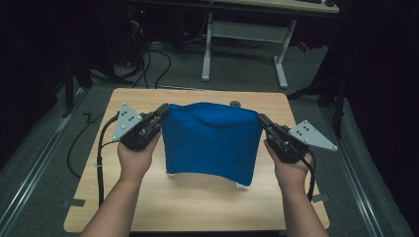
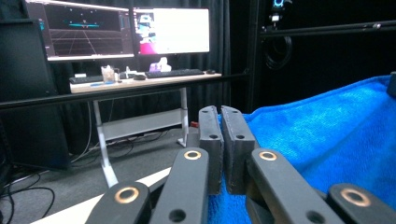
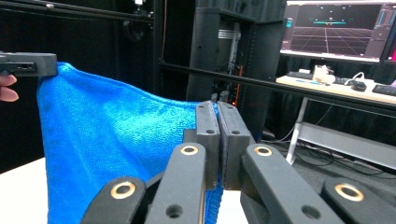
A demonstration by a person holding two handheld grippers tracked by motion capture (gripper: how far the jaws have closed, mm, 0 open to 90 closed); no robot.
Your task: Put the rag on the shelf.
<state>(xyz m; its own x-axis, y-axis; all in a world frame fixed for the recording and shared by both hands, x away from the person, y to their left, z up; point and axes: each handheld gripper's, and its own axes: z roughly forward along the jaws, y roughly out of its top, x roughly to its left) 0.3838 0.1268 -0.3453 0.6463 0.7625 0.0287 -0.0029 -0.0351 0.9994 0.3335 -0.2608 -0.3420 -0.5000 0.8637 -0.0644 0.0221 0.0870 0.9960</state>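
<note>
A blue towel (image 1: 211, 142) hangs stretched between my two grippers above the wooden table (image 1: 197, 202). My left gripper (image 1: 165, 111) is shut on the towel's top left corner, and my right gripper (image 1: 262, 120) is shut on its top right corner. In the left gripper view the black pads (image 2: 222, 135) press together on the towel (image 2: 336, 135), which spreads off to the right. From the right gripper view, the pads (image 3: 217, 130) pinch the towel (image 3: 107, 149) edge and the cloth runs left to the other gripper (image 3: 28, 64). The towel's lower edge droops toward the tabletop.
A small dark round object (image 1: 235, 103) lies at the table's far edge behind the towel. Beyond the table stands a white-legged desk (image 1: 244, 34) with monitors (image 2: 126, 30) and a keyboard. Cables (image 1: 148, 64) lie on the grey floor.
</note>
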